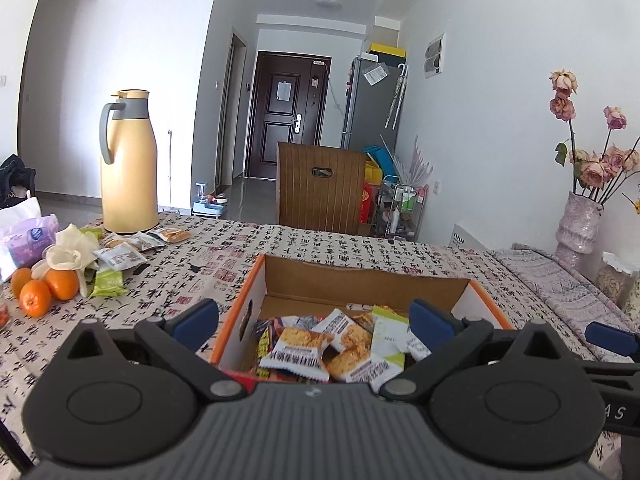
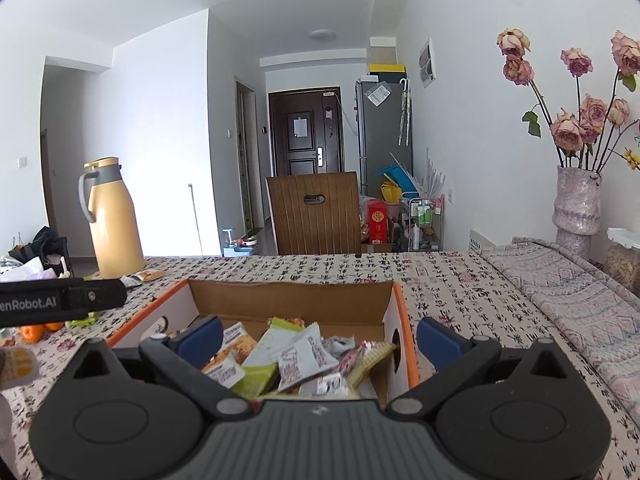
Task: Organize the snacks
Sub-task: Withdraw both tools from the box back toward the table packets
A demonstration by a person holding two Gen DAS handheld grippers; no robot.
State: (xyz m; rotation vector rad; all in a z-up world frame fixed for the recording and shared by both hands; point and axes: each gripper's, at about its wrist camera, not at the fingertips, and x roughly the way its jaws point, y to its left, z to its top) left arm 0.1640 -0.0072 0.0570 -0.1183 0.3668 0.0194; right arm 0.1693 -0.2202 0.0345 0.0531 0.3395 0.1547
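An open cardboard box with orange edges [image 1: 256, 280] sits on the patterned tablecloth and holds several snack packets [image 1: 304, 350]. My left gripper [image 1: 314, 322] is open and empty, hovering over the box's near side. The box [image 2: 394, 300] and its packets [image 2: 300, 354] also show in the right wrist view, where my right gripper [image 2: 318, 338] is open and empty above its near right part. More loose snack packets [image 1: 120, 256] lie at the far left of the table by the flask. The left gripper's body [image 2: 60, 300] shows at the left of the right wrist view.
A yellow thermos flask [image 1: 128, 164] stands at the back left. Three oranges [image 1: 44, 288], a white glove and a tissue pack [image 1: 28, 236] lie at the left. A vase of dried roses [image 1: 578, 220] and a jar [image 1: 614, 280] stand at the right. A wooden chair [image 1: 320, 188] is behind the table.
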